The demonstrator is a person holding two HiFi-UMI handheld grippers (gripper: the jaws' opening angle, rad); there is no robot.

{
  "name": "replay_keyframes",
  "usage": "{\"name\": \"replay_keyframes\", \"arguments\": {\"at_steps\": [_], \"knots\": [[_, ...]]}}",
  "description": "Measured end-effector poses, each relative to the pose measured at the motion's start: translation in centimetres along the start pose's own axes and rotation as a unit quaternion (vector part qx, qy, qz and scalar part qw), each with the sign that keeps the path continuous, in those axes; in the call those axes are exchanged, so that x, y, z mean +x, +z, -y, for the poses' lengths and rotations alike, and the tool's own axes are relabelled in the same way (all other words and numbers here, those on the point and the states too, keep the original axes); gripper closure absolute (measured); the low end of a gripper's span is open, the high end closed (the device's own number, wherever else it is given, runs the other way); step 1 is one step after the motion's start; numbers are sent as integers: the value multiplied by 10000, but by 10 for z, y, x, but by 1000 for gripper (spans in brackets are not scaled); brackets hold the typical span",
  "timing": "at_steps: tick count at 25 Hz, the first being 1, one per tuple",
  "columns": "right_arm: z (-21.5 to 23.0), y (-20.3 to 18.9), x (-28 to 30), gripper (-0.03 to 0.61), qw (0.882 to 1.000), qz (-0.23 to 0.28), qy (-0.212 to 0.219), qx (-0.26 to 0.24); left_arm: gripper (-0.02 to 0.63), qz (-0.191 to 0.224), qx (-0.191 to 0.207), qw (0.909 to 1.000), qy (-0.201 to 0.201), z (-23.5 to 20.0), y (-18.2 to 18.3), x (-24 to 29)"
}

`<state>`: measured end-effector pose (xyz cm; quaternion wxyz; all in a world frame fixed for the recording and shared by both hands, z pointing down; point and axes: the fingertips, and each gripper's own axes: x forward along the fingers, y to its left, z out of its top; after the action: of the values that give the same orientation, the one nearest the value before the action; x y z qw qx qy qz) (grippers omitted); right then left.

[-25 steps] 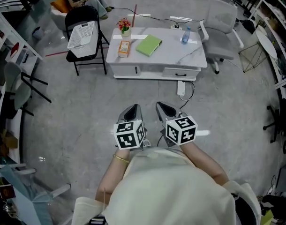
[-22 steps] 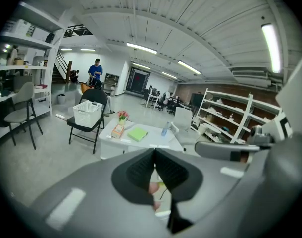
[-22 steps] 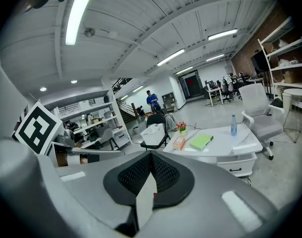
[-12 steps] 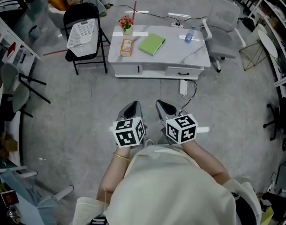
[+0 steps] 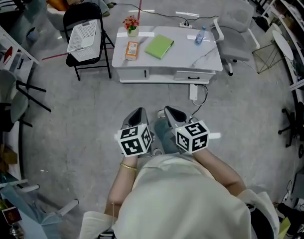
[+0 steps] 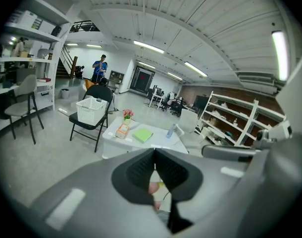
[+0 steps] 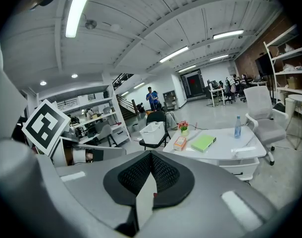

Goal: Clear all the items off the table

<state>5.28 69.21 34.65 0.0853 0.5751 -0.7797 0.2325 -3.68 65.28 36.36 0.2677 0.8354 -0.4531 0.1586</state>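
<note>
Nothing is cleared yet: the potted flowers (image 5: 131, 24), the flat orange box (image 5: 132, 50), the thin green book (image 5: 158, 47) and the clear plastic bottle (image 5: 198, 35) all lie on the white, marble-like surface (image 5: 192, 59). This is well apart from the left gripper (image 5: 138, 117) and right gripper (image 5: 174, 115), both with fingers clenched on nothing. A white lattice basket (image 5: 83, 36) sits on the black chair (image 5: 81, 13) just beside the surface.

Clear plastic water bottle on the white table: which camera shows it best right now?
The right gripper view: the clear plastic water bottle stands upright in side profile, unobstructed on the white table. The head view shows the bottle small from above; in the left gripper view the bottle is tiny, blurred.
</note>
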Motion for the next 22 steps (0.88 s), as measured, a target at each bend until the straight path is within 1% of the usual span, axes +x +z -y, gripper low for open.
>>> {"name": "replay_keyframes", "arguments": {"at_steps": [9, 11, 16, 20, 22], "knots": [[4, 20, 43, 581, 9993, -70, 310, -217, 604, -52, -101, 9998, 181, -17, 11, 26], [7, 26, 55, 581, 9988, -116, 387, -261, 603, -61, -128, 9997, 220, -21, 19, 34], [21, 46, 82, 581, 9985, -163, 493, -197, 603, -9, -209, 9993, 312, -27, 45, 53], [25, 65, 108, 581, 9970, -163, 633, -421, 604, 43, -270, 9988, 415, -38, 66, 71], [30, 74, 119, 581, 9964, -170, 691, -453, 603, 36, -291, 9985, 473, -42, 75, 81]]}}
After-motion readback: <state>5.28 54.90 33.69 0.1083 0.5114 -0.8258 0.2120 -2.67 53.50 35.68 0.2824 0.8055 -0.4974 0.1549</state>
